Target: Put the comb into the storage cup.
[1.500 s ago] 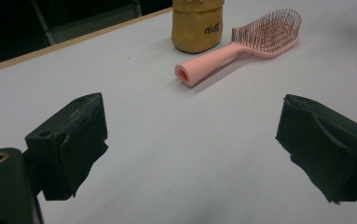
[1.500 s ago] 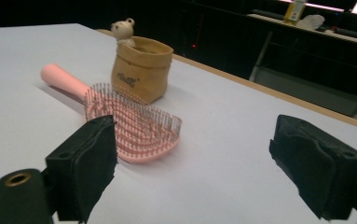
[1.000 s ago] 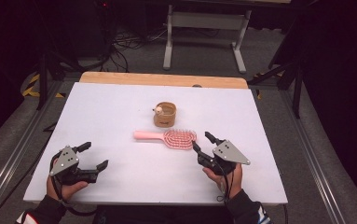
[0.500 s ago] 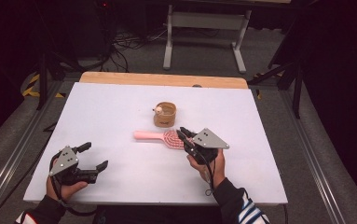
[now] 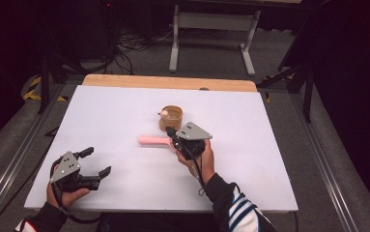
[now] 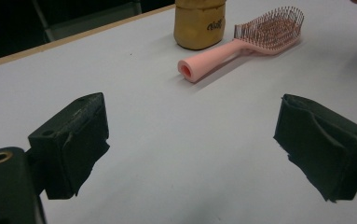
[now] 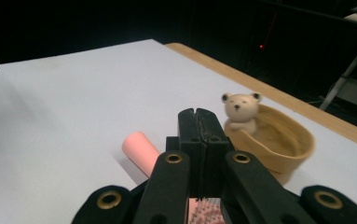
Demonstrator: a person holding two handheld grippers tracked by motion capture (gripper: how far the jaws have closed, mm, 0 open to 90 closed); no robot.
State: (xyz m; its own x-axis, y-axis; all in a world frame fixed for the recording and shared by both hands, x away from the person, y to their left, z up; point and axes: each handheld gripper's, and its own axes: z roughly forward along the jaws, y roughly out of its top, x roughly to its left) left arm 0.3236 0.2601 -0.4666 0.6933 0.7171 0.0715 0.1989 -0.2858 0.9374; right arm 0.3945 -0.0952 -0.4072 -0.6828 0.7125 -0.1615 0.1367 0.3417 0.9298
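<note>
The pink hairbrush [image 5: 154, 140] lies flat on the white table [image 5: 115, 111], just in front of the small tan cup [image 5: 172, 117] with a bear figure on its rim [image 7: 239, 108], on the person's side of it. Its handle points away from the cup toward the table's left, and its bristled head [image 6: 273, 29] faces up, nearly touching the cup's base in the left gripper view.

The right gripper [image 5: 172, 134] hovers directly over the brush head, just in front of the cup, covering the head in the high view so that the handle alone sticks out to its left. Its jaws have just been closing and now stand pressed flat together, nothing caught between them. In the right gripper view the pink handle [image 7: 140, 151] runs out below and to the left of the closed tips, and a few bristles [image 7: 204, 213] show underneath the gripper body, so the brush sits below the jaws rather than in them.

The left gripper [image 5: 98, 161] rests well away from the cup, near the table's front left corner, held in the person's left hand [image 5: 66, 195]. Its jaws are spread wide and empty, pointing across the bare table toward the brush and cup.
</note>
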